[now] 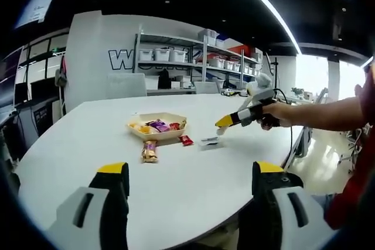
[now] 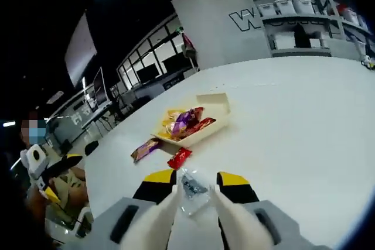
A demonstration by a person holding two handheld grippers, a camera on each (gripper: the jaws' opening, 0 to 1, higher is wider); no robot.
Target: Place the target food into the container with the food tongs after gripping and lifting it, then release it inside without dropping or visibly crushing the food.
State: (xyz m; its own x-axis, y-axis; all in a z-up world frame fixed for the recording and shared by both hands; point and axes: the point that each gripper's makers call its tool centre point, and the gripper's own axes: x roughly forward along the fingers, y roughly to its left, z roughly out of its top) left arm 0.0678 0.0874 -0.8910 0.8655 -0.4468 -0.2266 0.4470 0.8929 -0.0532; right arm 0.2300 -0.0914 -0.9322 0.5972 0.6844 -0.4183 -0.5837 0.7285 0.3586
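A beige paper tray point(image 1: 170, 134) point(image 2: 220, 105) on the white table holds several wrapped snacks. In front of it lie a brown-gold packet point(image 1: 150, 151) point(image 2: 145, 148), a small red packet point(image 1: 186, 140) point(image 2: 179, 157) and a clear packet point(image 1: 208, 141) point(image 2: 191, 190). My right gripper point(image 2: 196, 178) point(image 1: 223, 125), held by a hand, is shut on white food tongs point(image 2: 166, 208). The tong tips stand on either side of the clear packet, low over the table. My left gripper point(image 1: 188, 171) point(image 2: 58, 175) hangs open and empty over the near table edge.
The round white table point(image 1: 99, 127) point(image 2: 304, 121) reaches far past the tray. A person's forearm point(image 1: 328, 114) comes in from the right. Shelving with bins point(image 1: 193, 62) and chairs stand behind the table.
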